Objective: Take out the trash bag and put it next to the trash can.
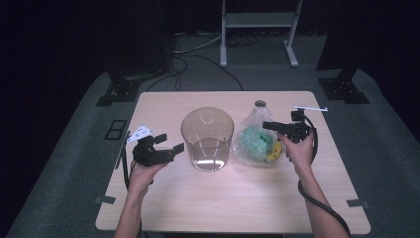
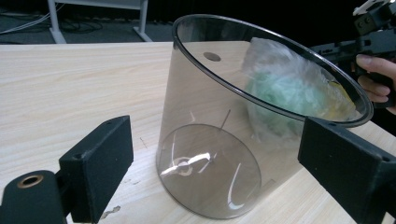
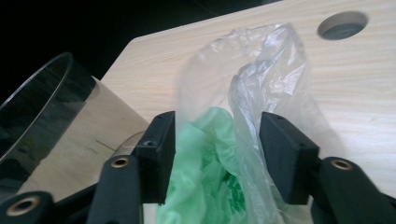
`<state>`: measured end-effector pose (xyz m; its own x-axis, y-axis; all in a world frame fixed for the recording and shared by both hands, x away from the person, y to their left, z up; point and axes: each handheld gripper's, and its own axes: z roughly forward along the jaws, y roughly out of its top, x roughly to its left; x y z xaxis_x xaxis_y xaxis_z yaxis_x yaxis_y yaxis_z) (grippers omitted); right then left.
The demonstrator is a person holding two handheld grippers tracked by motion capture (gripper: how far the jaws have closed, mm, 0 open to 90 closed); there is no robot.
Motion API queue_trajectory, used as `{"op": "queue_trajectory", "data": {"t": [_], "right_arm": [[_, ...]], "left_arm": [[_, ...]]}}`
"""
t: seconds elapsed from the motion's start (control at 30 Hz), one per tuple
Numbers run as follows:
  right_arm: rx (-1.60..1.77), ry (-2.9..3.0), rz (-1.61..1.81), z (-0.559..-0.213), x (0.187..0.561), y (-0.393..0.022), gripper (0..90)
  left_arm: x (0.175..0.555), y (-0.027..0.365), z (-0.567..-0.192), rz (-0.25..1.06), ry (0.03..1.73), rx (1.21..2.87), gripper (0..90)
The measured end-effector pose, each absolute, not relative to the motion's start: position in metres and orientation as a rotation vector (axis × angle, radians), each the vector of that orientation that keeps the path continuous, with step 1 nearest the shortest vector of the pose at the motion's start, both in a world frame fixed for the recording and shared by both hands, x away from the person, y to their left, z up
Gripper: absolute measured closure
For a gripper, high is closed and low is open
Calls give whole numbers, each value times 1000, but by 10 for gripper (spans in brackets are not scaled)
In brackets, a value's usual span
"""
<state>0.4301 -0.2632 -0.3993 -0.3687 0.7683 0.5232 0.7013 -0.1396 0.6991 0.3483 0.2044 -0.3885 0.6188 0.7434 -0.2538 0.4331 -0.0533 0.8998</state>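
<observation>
A clear round container (image 1: 207, 139) stands upright at the table's middle. Just right of it lies a clear plastic bag (image 1: 253, 141) stuffed with green material and something yellow. My left gripper (image 1: 170, 143) hovers open just left of the container, and in the left gripper view its jaws frame the container (image 2: 210, 154) without touching it. My right gripper (image 1: 271, 128) is open at the bag's upper right. In the right gripper view (image 3: 217, 149) its jaws stand on either side of the bag's crumpled neck (image 3: 243, 93); I cannot tell if the pads touch the plastic.
A round cable hole (image 1: 260, 103) sits in the tabletop behind the bag. Beyond the table stand a white frame (image 1: 260, 20) and two black stand bases (image 1: 119, 91) (image 1: 342, 89), with cables on the grey floor. The wooden table (image 1: 233, 203) has bare room in front.
</observation>
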Motion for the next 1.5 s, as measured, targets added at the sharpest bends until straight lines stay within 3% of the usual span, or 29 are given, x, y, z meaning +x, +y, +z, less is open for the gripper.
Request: {"op": "queue_trajectory", "data": {"t": [0.5,1.5], "right_arm": [[1689,2024,1537,-378,407,-297,399],[1666,1995,1612,-415,357,-329,396]], "left_arm": [[346,204,-388,336,975,1685,92],[344,201,-397,325,977,1724,92]]}}
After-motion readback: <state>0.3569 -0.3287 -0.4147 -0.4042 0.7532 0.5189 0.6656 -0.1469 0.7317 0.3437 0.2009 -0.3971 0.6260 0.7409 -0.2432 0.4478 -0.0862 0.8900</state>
